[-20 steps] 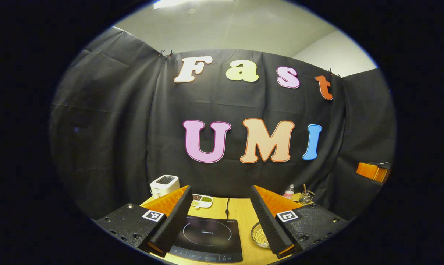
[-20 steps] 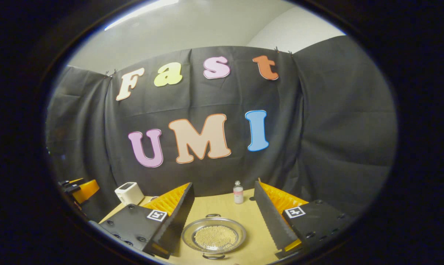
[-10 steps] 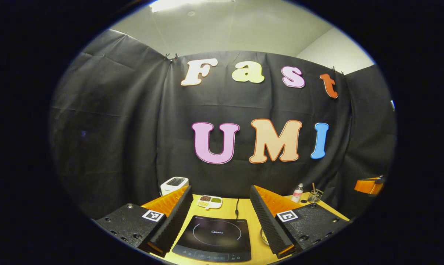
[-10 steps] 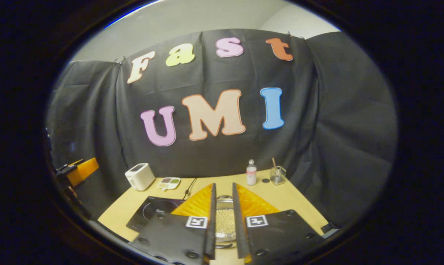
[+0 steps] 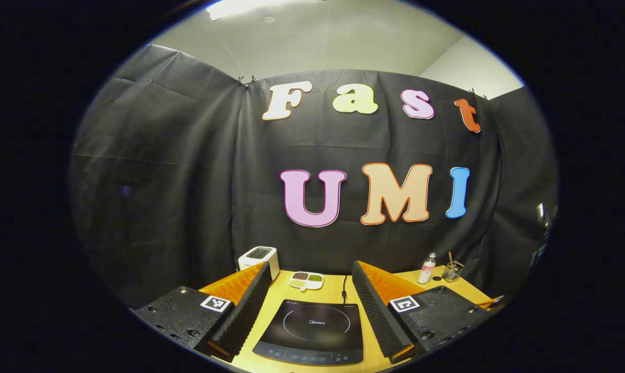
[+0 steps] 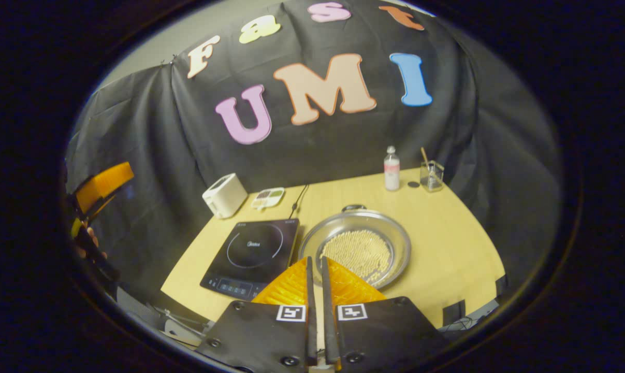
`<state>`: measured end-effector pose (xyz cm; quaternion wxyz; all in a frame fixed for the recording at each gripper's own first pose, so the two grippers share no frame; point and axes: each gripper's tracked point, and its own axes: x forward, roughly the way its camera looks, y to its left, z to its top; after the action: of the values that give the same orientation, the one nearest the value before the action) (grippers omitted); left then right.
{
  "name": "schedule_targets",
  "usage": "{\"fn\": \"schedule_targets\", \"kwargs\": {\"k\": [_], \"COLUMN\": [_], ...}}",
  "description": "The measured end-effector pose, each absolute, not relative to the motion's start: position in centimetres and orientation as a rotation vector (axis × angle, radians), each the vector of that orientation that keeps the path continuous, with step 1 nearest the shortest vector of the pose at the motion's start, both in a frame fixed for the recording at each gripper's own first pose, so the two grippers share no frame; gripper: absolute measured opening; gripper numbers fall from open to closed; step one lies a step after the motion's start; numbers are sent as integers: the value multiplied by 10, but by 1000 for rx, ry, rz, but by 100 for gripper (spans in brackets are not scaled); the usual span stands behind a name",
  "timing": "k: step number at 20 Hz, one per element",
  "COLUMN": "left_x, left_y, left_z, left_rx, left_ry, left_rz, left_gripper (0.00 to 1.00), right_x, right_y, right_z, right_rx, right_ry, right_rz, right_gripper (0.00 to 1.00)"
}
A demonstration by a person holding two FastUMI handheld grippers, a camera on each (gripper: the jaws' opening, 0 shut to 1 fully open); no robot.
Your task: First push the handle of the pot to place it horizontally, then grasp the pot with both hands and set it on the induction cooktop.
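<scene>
- Table (image 6: 447,259): a light wooden top with a rounded far edge, set against the booth's black cloth wall (image 6: 136,134); above the cloth, the left gripper view shows a pale ceiling (image 5: 333,36) with a light strip.
- Pot (image 6: 354,248): a shallow metal vessel holding pale beads, resting on the table just right of the induction cooktop (image 6: 252,249); one handle (image 6: 353,207) points toward the wall.
- Induction cooktop: a flat black slab with a ring marking, its cord running back toward the wall.
- Far edge of the table: a white toaster (image 6: 224,195), a small divided dish (image 6: 268,196), a bottle (image 6: 391,169) and a glass (image 6: 431,175) holding a stick.
- Right gripper (image 6: 316,269): fingers nearly together with a thin gap, gripping nothing, poised above the pot's near rim.
- Left gripper (image 5: 309,300): fingers spread wide, empty, framing the cooktop from above the near edge; it also appears at the left margin of the right gripper view, held by a hand (image 6: 87,243).
</scene>
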<state>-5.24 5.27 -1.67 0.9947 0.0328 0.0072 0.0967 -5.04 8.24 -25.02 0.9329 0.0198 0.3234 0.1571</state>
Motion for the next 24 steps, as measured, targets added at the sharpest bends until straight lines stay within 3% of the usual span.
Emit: {"fn": "schedule_targets", "kwargs": {"k": [1, 17, 18, 19, 22, 23, 24], "left_x": [-54, -64, -64, -63, -59, -58, -56], "left_y": [55, 78, 80, 81, 82, 82, 81], "left_z": [-17, -24, -24, -24, -25, -25, -26], "left_rx": [68, 95, 99, 102, 104, 100, 98], "left_ry": [17, 48, 49, 48, 50, 51, 53], "left_rz": [200, 303, 311, 319, 336, 338, 340], "left_gripper": [92, 92, 92, 92, 92, 92, 92], "right_x": [-55, -65, -63, -61, -54, -53, -54], "right_y": [85, 107, 106, 106, 97, 93, 90], "right_z": [-265, -410, -413, -416, -428, -431, -434], "right_rx": [37, 43, 43, 46, 41, 39, 43], "right_ry": [697, 1078, 1090, 1098, 1130, 1142, 1157], "right_rz": [334, 369, 366, 361, 333, 322, 313], "right_gripper": [8, 8, 0, 8, 8, 0, 8]}}
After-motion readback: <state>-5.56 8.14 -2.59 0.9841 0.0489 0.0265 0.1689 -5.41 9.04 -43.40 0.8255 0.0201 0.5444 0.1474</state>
